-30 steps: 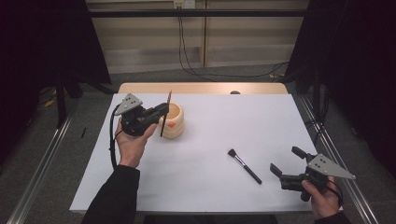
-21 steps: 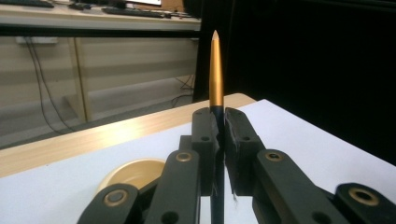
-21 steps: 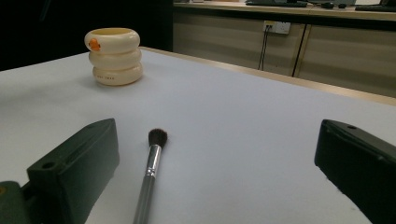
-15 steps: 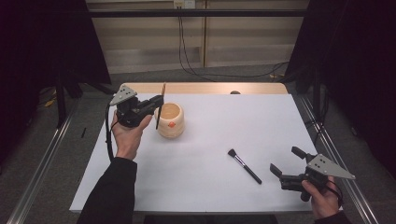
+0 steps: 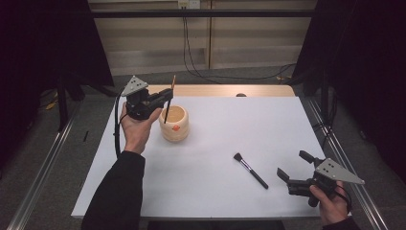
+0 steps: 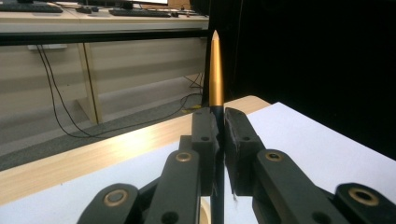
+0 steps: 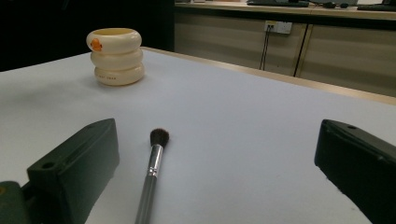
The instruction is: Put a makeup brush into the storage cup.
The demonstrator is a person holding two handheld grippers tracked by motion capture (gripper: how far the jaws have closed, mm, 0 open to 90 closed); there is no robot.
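Note:
My left gripper (image 5: 165,96) (image 6: 220,135) is shut on a thin stick-like brush (image 5: 168,103) (image 6: 215,70) with a gold upper part and a black lower shaft. It holds the stick upright just above a cream ribbed cup (image 5: 174,123) (image 7: 115,56) with an orange mark. The stick's lower end points toward the cup's mouth. A makeup brush (image 5: 250,170) (image 7: 153,170) with a silver ferrule and black handle lies flat on the white table (image 5: 230,129). My right gripper (image 5: 294,165) (image 7: 219,172) stands open near the front right, with the brush just left of it.
The wooden table edge (image 5: 215,90) runs along the back. Metal rails (image 5: 43,163) flank the table on both sides. Cables (image 5: 191,52) hang down the far wall.
My left gripper has carried the stick left and toward the back, and a little higher, turning it more upright over the cup. The right gripper has stayed where it was.

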